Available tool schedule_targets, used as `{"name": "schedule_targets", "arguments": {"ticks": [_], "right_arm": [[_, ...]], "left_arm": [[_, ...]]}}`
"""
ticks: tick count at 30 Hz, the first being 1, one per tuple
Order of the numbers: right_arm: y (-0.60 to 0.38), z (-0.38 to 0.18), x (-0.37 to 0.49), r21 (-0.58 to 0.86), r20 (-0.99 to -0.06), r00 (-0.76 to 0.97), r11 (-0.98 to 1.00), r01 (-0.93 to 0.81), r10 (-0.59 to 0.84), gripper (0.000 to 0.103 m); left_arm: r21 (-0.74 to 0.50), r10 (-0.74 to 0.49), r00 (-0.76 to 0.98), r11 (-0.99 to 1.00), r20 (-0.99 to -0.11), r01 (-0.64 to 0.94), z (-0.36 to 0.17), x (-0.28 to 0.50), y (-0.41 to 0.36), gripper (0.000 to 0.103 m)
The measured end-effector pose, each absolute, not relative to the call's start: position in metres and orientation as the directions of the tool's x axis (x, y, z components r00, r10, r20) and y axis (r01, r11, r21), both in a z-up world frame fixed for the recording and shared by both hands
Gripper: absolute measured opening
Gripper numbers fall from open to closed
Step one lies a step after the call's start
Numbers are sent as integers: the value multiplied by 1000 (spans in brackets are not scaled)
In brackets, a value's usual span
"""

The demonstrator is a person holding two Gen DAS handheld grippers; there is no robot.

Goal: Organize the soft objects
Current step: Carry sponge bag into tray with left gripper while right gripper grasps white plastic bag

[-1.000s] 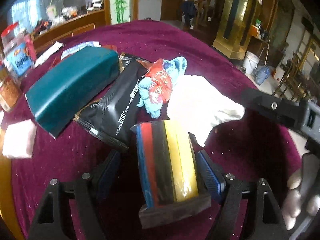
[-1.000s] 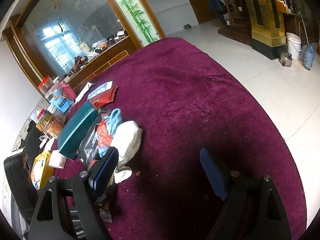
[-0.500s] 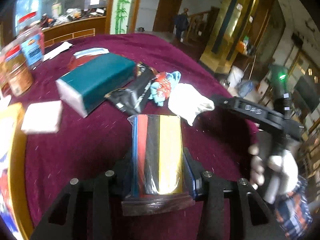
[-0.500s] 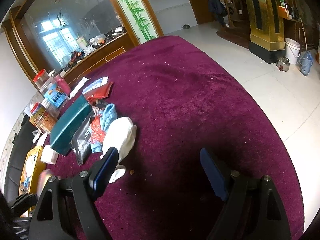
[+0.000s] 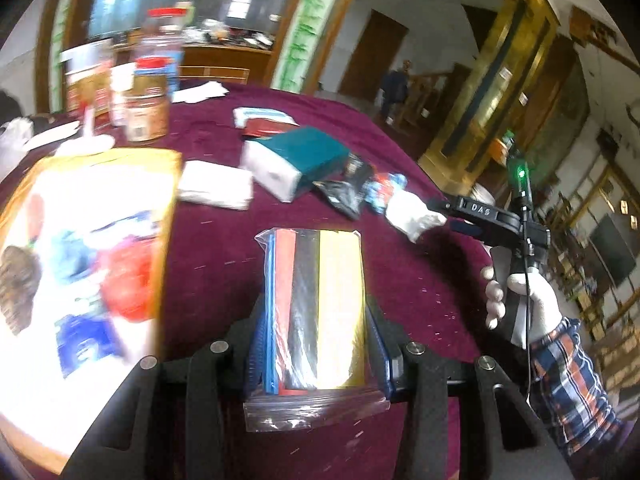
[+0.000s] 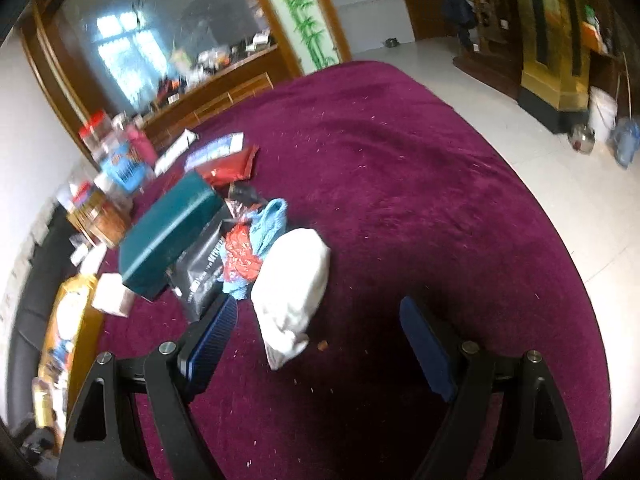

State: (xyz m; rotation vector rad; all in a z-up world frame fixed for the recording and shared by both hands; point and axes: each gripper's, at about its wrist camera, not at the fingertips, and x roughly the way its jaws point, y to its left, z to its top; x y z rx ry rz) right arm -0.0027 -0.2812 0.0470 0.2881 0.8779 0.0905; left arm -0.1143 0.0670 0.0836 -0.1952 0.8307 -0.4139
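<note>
My left gripper [image 5: 316,344] is shut on a clear bag of blue, red, black and yellow folded cloths [image 5: 316,304], held above the purple tablecloth. My right gripper [image 6: 320,340] is open and empty, just in front of a white cloth bundle [image 6: 292,292]; it also shows in the left wrist view [image 5: 476,216] beside that bundle [image 5: 412,212]. A red and light-blue knitted item [image 6: 256,240], a black packet [image 6: 204,264] and a teal tissue pack [image 6: 168,232] lie in a row to the left of the bundle.
A large yellow-edged snack bag [image 5: 76,268] lies at the left. A white tissue packet [image 5: 216,190] lies by the teal pack [image 5: 300,156]. Jars and bottles [image 5: 146,108] stand at the far left. The round table edge [image 6: 560,240] curves on the right, floor beyond.
My left gripper has pulled back and swung left with the cloth bag; the snack bag and jars came into view. My right gripper moved closer to the white bundle.
</note>
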Motion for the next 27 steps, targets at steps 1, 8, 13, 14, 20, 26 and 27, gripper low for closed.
{"name": "schedule_targets", "arguments": {"ticks": [1, 8, 13, 14, 20, 26, 27], "right_arm": [[-277, 45, 3, 268, -754, 631, 963, 39, 184, 83], [-279, 27, 15, 343, -766, 584, 939, 19, 268, 17], [-285, 42, -11, 373, -729, 619, 928, 1, 292, 10], [-286, 48, -18, 370, -721, 629, 929, -8, 292, 10], [-274, 90, -57, 377, -655, 677, 922, -93, 336, 10], [-216, 121, -78, 379, -614, 648, 889, -258, 450, 10], [-203, 124, -80, 382, -610, 633, 877, -292, 477, 10]], "left_arm": [[-332, -425, 607, 905, -671, 266, 84, -117, 74, 47], [-353, -323, 679, 930, -659, 101, 87, -144, 158, 47], [-356, -206, 730, 933, -652, -54, 87, -160, 225, 47], [-359, -179, 737, 929, -651, -91, 87, -163, 239, 47], [-326, -75, 728, 922, -681, -210, 71, -166, 278, 47], [-260, -10, 677, 927, -736, -269, 56, -152, 286, 56], [-240, 7, 669, 930, -744, -277, 55, -150, 287, 65]]}}
